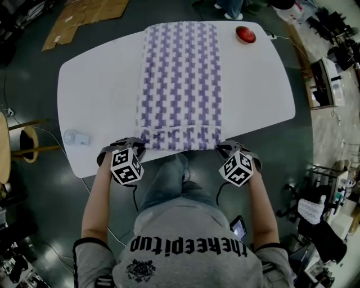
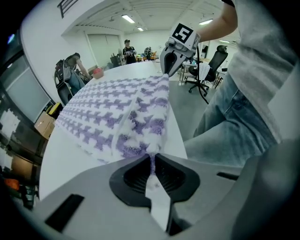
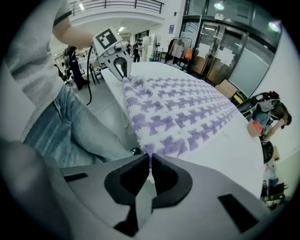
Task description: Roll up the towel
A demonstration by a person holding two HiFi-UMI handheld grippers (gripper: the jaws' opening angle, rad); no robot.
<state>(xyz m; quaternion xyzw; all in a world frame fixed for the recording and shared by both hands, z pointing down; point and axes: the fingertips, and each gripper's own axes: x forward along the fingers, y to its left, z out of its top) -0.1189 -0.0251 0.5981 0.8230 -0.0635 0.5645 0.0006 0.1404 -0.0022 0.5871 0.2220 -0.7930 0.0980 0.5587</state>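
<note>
Head view looks down on your purple-and-white houndstooth terry towel (image 1: 180, 79). It is spread flat along the middle of the glossy white table with rounded corners (image 1: 95, 95), and its length runs from the far edge to the near edge where you sit. You hold a gripper at each near corner. The left gripper (image 1: 137, 145) is at the near left corner and the right gripper (image 1: 224, 147) is at the near right corner, both tilted steeply downward, with the marker cubes facing up.

Left gripper view has your jaws clamped on the towel's corner, with a thin pinch of purple and white pile squeezed between the black pads. From there the cloth rises slightly off the table, and the near hem runs straight across to the other gripper. Right gripper view shows the same thing mirrored: the pads are pressed together on the fluffy corner tip, and the rest of the towel lies across the tabletop beyond.

A red round object (image 1: 245, 35) sits on the far right of the table, apart from the towel. A small pale round item (image 1: 76, 138) lies near the left front edge. Flattened brown cardboard (image 1: 84, 17) lies on the dark floor beyond the table. Your blue jeans (image 1: 169, 180) show between the two grippers.
</note>
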